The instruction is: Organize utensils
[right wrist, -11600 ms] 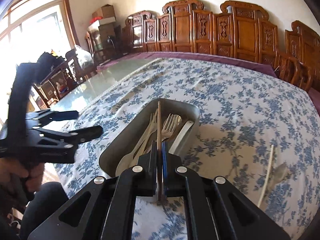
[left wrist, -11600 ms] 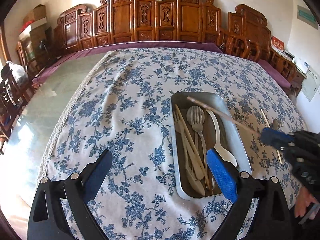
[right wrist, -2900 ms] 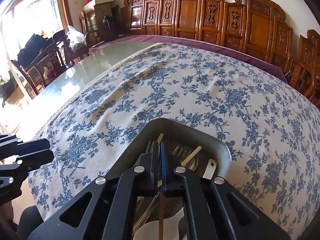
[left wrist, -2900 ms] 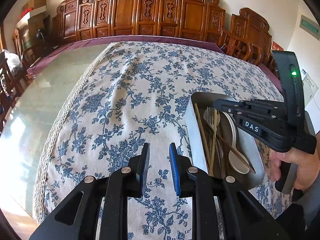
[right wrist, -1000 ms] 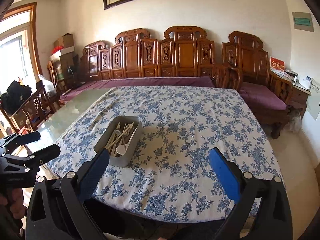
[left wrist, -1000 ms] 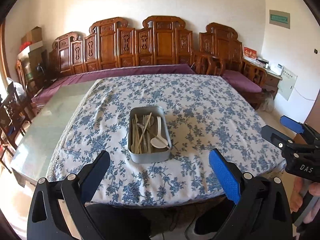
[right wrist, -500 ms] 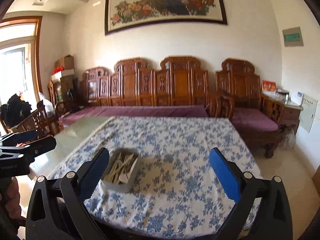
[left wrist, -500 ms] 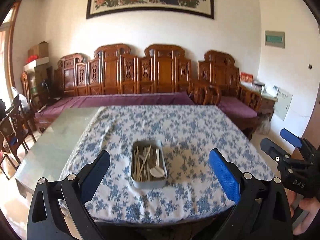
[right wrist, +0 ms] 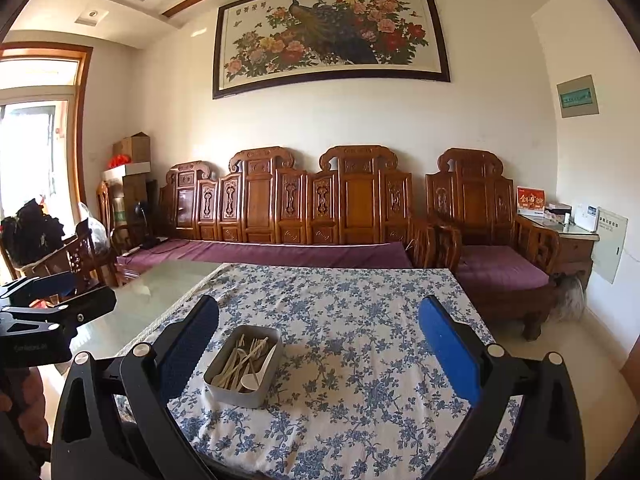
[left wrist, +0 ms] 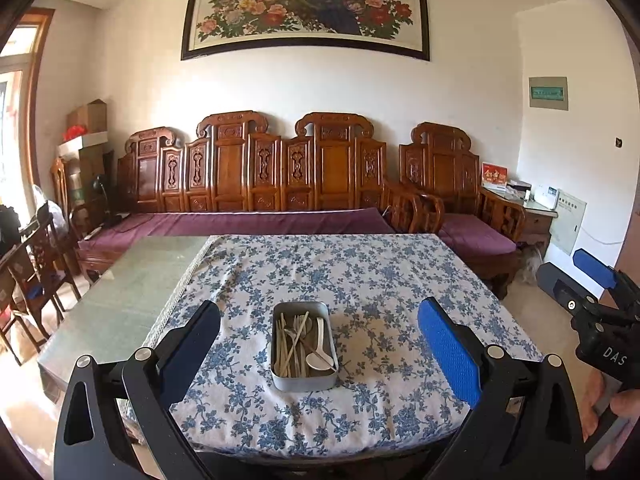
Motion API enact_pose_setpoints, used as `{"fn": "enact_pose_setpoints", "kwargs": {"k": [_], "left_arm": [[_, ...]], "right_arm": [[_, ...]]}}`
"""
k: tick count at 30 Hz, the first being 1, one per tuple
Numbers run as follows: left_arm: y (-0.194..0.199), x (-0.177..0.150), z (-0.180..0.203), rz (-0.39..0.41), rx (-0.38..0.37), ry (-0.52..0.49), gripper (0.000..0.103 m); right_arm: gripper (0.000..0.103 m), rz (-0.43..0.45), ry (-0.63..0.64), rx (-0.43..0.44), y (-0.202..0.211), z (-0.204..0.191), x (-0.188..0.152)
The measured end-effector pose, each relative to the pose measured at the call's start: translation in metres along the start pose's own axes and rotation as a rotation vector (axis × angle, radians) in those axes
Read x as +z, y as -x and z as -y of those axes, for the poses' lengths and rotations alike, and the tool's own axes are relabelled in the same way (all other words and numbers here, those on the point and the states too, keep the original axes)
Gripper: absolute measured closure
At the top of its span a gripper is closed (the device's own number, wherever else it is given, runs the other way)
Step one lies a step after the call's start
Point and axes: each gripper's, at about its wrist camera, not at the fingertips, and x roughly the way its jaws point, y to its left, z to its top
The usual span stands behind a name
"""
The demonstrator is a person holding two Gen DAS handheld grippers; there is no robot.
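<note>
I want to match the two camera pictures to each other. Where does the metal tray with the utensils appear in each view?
Left wrist view: the metal tray sits low and centre on the floral tablecloth, seen end-on between the open jaws.
Right wrist view: the metal tray lies lower left of centre, turned at an angle, close to the left-hand pad.
Shared landmark: the peacock painting on the wall above the carved wooden bench.

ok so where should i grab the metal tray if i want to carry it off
Grip the metal tray by its near short wall, coming straight in from the table's near edge with one finger inside the rim. That wall stands upright and bare; the white spoon bowl lies just behind it, so go shallow.
</note>
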Motion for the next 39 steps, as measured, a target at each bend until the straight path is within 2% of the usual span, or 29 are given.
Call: {"fn": "enact_pose_setpoints", "kwargs": {"k": [39], "left_arm": [[0.0053,-0.0030,0.0001,0.020,0.018,-0.005,0.007]], "right_arm": [[0.002,0.004,0.007,0.008,-0.0013,-0.0057,-0.0031]]}}
